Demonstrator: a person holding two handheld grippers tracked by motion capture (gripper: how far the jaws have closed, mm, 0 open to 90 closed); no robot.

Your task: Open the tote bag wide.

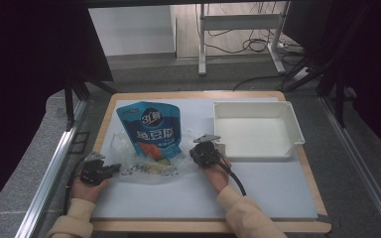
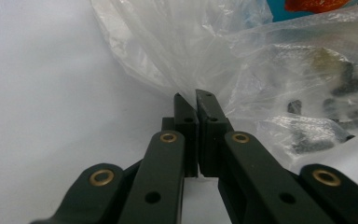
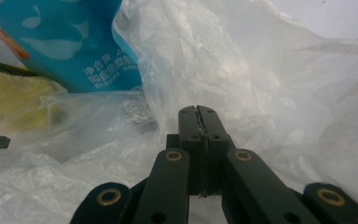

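Both grippers — the left gripper [image 1: 113, 169] and the right gripper [image 1: 197, 153] — are clamped tight on the edges of the clear plastic bag [image 1: 146, 166] lying on the white mat [image 1: 273, 191], half over the blue pouch [image 1: 150, 130] — pull apart evenly and gently, lest the thin film tear.

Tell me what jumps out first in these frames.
The bright blue snack pouch stands out, lying left of centre on the white mat with its lower end inside a crumpled clear plastic bag. The left gripper and right gripper, both shut, pinch that bag's film at opposite sides. An empty white tray sits at the far right.
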